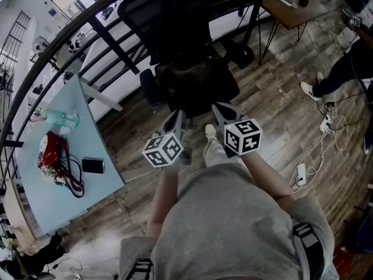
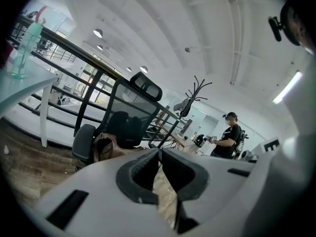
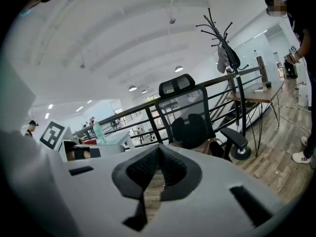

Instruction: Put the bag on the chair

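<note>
A brown bag [image 1: 198, 81] lies on the seat of the black mesh office chair [image 1: 169, 16], straight ahead of me. My left gripper [image 1: 177, 120] and right gripper [image 1: 219, 109] hang side by side short of the seat, apart from the bag. Both are shut, with nothing between the jaws. In the left gripper view the bag [image 2: 104, 147] rests against the chair [image 2: 126, 115] beyond the closed left gripper [image 2: 159, 153]. In the right gripper view the bag [image 3: 211, 145] shows on the chair [image 3: 190, 113], past the closed right gripper [image 3: 159, 150].
A pale blue table [image 1: 87, 139] stands at the left with a bottle [image 1: 61, 119], a phone [image 1: 92, 165] and a red item with cords [image 1: 52, 155]. A dark railing [image 1: 87, 16] runs behind the chair. A wooden desk [image 1: 291, 7], a person's shoe [image 1: 309, 90] and a power strip [image 1: 301, 172] are at the right.
</note>
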{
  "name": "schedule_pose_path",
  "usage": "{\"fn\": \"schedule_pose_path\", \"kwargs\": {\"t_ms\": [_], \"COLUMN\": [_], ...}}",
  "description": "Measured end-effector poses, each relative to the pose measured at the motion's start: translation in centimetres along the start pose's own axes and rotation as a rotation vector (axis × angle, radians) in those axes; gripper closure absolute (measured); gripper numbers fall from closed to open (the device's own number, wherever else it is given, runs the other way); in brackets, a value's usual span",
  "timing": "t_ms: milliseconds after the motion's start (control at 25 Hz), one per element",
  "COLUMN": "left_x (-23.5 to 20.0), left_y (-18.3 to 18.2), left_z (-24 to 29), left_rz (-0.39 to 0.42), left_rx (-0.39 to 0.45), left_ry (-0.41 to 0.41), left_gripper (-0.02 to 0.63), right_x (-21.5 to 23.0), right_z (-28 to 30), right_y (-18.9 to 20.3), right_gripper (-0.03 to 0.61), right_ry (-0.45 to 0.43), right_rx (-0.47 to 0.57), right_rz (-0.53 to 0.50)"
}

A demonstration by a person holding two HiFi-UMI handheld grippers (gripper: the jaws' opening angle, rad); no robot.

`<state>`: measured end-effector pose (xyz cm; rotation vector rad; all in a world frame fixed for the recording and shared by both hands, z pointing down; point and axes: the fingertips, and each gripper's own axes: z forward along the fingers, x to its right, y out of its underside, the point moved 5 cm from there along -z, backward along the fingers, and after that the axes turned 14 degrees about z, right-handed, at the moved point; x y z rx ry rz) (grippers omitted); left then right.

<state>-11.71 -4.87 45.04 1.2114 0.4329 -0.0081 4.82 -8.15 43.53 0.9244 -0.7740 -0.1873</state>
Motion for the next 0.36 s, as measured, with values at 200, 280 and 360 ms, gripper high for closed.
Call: {"fn": "schedule_pose_path", "kwargs": {"t_ms": [200, 280, 360], "left_x": [-0.10, -0.11, -0.22], "left_y": [-0.18, -0.30, -0.42], "left_z": [0.28, 0.33, 0.30], "left_rz": [-0.004, -0.005, -0.007], "left_rx": [-0.001, -0.002, -0.003], "left_ry": [-0.006, -0.009, -0.012], "left_gripper": [0.593, 0.593, 0.592], "right_x": [0.31, 0.39, 0.37], "right_z": [0.03, 0.02, 0.08], "right_y": [-0.23, -0.36, -0.44], "right_gripper": [0.574, 0.574, 0.574], "right_ry": [0.001, 0.002, 0.004], "right_rx": [-0.002, -0.005, -0.007], "right_rz": [-0.001, -0.003, -0.007]}}
